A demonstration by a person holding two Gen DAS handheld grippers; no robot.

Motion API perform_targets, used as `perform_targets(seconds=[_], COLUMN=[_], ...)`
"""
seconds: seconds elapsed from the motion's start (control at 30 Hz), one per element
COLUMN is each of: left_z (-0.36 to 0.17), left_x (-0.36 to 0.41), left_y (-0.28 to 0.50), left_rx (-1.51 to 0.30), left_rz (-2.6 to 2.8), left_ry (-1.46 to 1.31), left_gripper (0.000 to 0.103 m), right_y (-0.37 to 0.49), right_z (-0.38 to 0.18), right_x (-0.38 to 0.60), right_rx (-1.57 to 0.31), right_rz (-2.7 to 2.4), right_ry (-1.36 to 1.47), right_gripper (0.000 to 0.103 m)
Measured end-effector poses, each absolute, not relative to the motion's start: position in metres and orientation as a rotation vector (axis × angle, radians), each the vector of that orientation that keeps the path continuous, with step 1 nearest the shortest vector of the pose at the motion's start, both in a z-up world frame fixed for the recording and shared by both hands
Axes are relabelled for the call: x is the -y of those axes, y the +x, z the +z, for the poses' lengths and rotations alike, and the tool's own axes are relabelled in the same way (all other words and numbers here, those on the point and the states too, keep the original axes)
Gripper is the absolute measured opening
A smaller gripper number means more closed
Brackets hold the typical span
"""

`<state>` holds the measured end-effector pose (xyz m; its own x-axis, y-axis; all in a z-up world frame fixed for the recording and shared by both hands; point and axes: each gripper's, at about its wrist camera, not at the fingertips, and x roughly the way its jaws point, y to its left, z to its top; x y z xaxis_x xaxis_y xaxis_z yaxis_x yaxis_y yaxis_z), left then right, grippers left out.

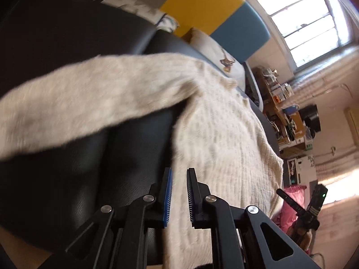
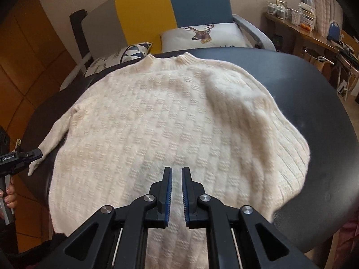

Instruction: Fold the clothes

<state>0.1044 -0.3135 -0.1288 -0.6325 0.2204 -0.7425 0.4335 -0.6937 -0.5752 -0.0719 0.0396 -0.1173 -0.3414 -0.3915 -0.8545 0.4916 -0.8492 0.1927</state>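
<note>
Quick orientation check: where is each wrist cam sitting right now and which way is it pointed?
Left wrist: beside the black table, tilted, looking across the cream sweater toward the window; left gripper shows.
Right wrist: above the hem, facing the collar and chair; right gripper shows.
Shared: sweater, table, each other's gripper at the frame edge.

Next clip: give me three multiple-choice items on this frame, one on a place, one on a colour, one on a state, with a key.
1. Where does the sweater lie?
A. on the black table
B. on the floor
C. on the armchair

2. What colour are the pads on the right gripper fingers?
A. red
B. blue
C. green

3. What state is the sweater in?
A. rolled into a bundle
B. hanging from a hook
C. spread flat, collar away from the camera

Key: 1 A, black tabletop shows around the knit; 2 B, blue strips line the inner faces; 3 C, the whole body is laid out, one sleeve trailing to the left.
</note>
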Motion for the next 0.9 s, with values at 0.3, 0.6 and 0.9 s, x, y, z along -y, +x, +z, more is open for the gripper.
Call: perform_targets(seconds=[0.3, 0.6, 0.9], left_z=[-0.112, -0.118, -0.178], left_x=[0.311, 0.338, 0.344], left_y=[-0.01, -0.103, -0.145], left_rx=[-0.928, -0.702, -0.51], left_rz=[-2.558, -2.553, -2.42], left_ry=[1.261, 1.291, 1.513], left_gripper=[0.013, 0.013, 0.013], right_y=[-0.138, -0.212, -0.245], right_z=[-0.131, -0.15, -0.188], right_x=[0.046, 0.081, 0.117], right_rx=[-0.157, -0.159, -0.238], right_rz=[-2.19, -2.215, -2.162], right_ry=[1.351, 1.379, 1.466], right_gripper=[0.013, 0.013, 0.013])
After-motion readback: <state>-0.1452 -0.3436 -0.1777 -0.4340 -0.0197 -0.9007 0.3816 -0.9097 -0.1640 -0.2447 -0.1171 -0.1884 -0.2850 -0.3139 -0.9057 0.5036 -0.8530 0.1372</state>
